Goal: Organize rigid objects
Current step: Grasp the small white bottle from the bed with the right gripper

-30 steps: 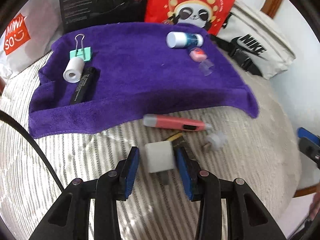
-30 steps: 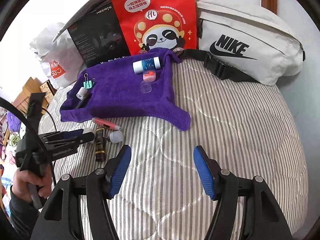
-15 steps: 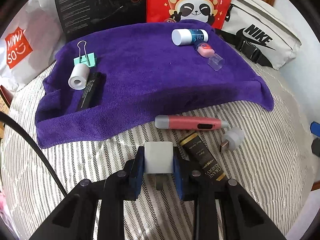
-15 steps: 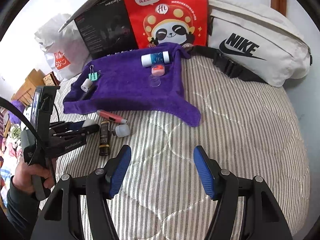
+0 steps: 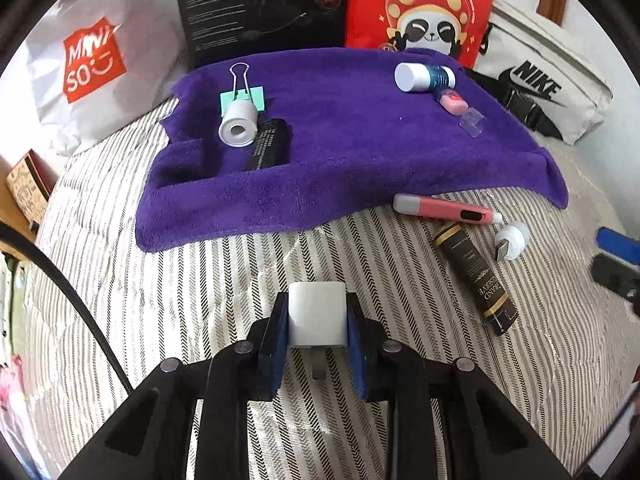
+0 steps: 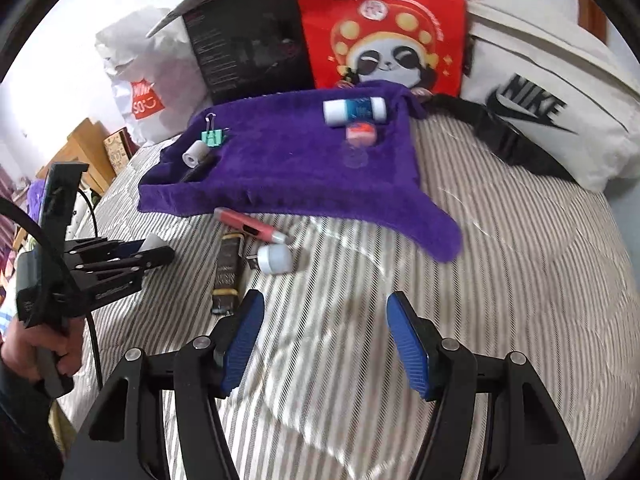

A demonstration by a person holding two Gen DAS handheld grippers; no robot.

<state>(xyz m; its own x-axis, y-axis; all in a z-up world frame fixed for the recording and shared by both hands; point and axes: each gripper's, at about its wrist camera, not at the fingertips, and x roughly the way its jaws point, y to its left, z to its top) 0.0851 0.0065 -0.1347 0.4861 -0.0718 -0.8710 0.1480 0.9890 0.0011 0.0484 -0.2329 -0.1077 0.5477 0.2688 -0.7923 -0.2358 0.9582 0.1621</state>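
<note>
Gripping now: left gripper point(image 5: 317, 322) pinching the white plug adapter point(image 5: 317, 318), blue pads pressing on both its sides, a metal prong hanging underneath.
Jaws, left: having just been closing, now clamping on the adapter, nothing else between them.
Jaws, right: right gripper point(image 6: 325, 344) standing spread and empty, hovering over bare striped bedcover point(image 6: 500, 280).
Step in hand: lifting the adapter off the bed, judging by the shadow beneath it; the pick looking complete, the carry only beginning.
Location of the adapter: sitting at 6 o'clock in the left wrist view, well short of the purple towel point(image 5: 352, 152), the towel's near hem lying toward 12 o'clock from it.
Already on the towel: binder clip point(image 5: 242, 96), white roll point(image 5: 238, 126) and black tube point(image 5: 268, 144) grouping at 10 o'clock; white and blue bottle point(image 5: 424, 77), pink cap point(image 5: 452, 102) and clear cap point(image 5: 472, 122) grouping at 1 o'clock.
Waiting on the bed: pink pen point(image 5: 444, 210), brown tube point(image 5: 476, 276) and small white USB plug point(image 5: 512, 241), lying at 2 o'clock, just off the towel's edge.
Next move, left: probably carrying the adapter forward over the hem and lowering onto open purple cloth, keeping clear of both groups, then releasing.
Next move, right: likely reaching toward 10 o'clock in its own view for the USB plug or the pen, needing narrower jaws around such slim items.
Risk: prong possibly snagging the towel pile on set-down.
</note>
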